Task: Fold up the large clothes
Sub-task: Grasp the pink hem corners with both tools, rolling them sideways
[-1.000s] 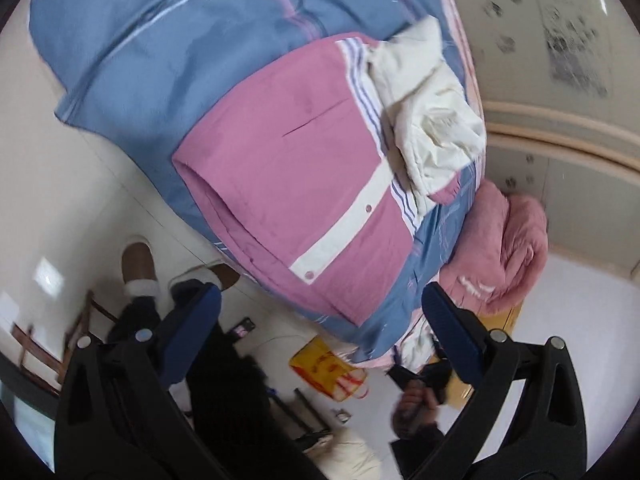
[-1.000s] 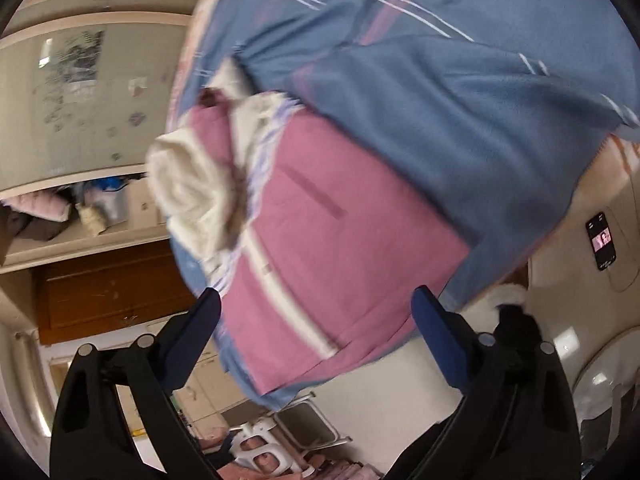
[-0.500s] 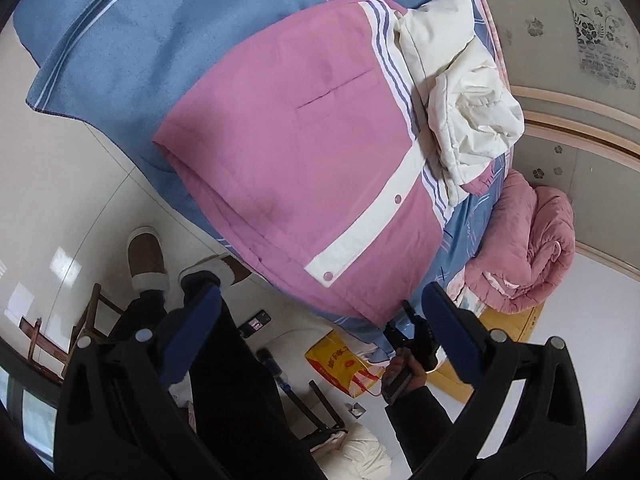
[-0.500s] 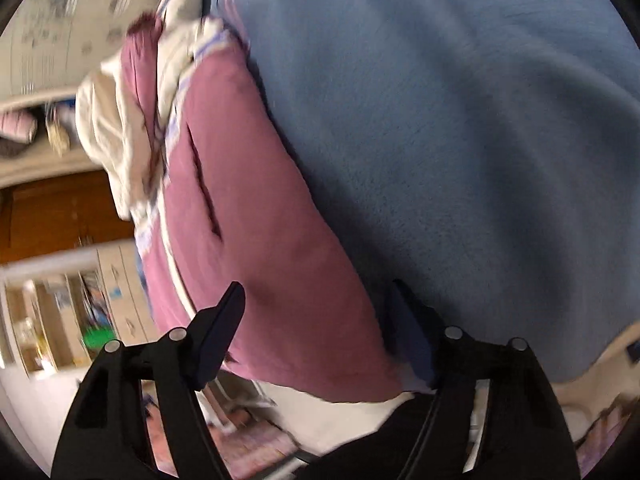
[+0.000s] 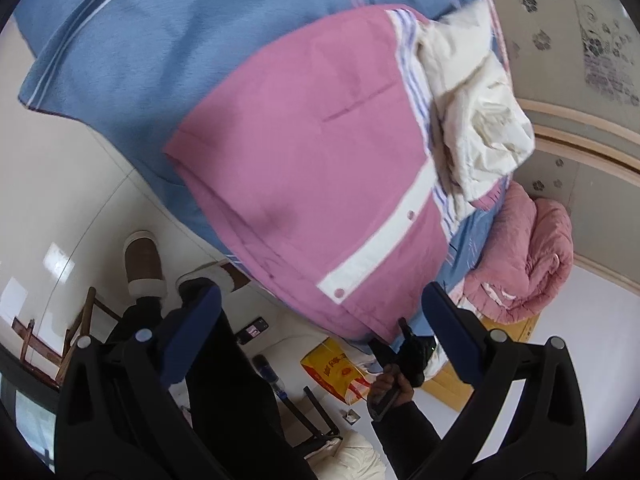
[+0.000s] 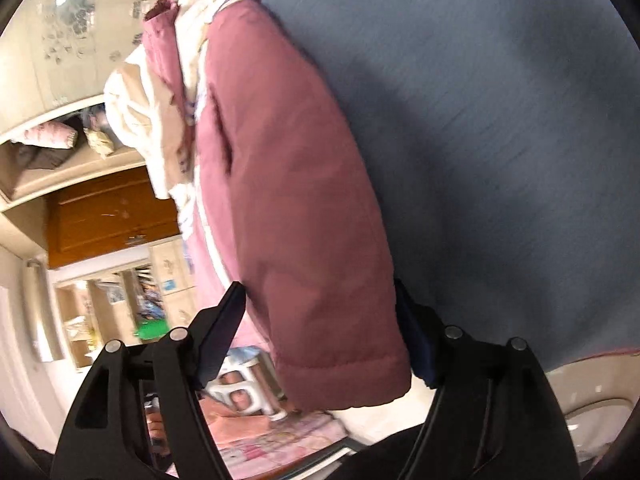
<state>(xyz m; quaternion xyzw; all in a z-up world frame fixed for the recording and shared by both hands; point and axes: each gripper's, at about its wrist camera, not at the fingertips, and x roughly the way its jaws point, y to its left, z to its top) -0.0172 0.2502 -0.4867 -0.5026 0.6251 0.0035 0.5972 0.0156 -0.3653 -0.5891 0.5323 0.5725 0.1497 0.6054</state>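
A padded pink jacket (image 5: 304, 152) with a white snap placket and cream lining (image 5: 472, 92) lies on a blue striped bedsheet (image 5: 140, 60). In the left wrist view my left gripper (image 5: 322, 300) hangs open above the jacket's hem, with nothing between its fingers. In the right wrist view the jacket's (image 6: 304, 208) hem corner fills my right gripper (image 6: 320, 312), and both pads press into the padding. From the left wrist view, the right gripper (image 5: 408, 344) shows as a black tool in a hand at the jacket's lower corner.
A rolled pink quilt (image 5: 528, 256) lies at the bed's far end. Below the bed edge on the floor are a yellow bag (image 5: 336, 368), a phone (image 5: 252, 328) and the person's slippered feet (image 5: 144, 264). A wardrobe (image 5: 580, 60) stands behind the bed.
Both grippers have sunk toward the bed. The right one narrowed and took the jacket's hem corner between its fingers; the left stayed open.
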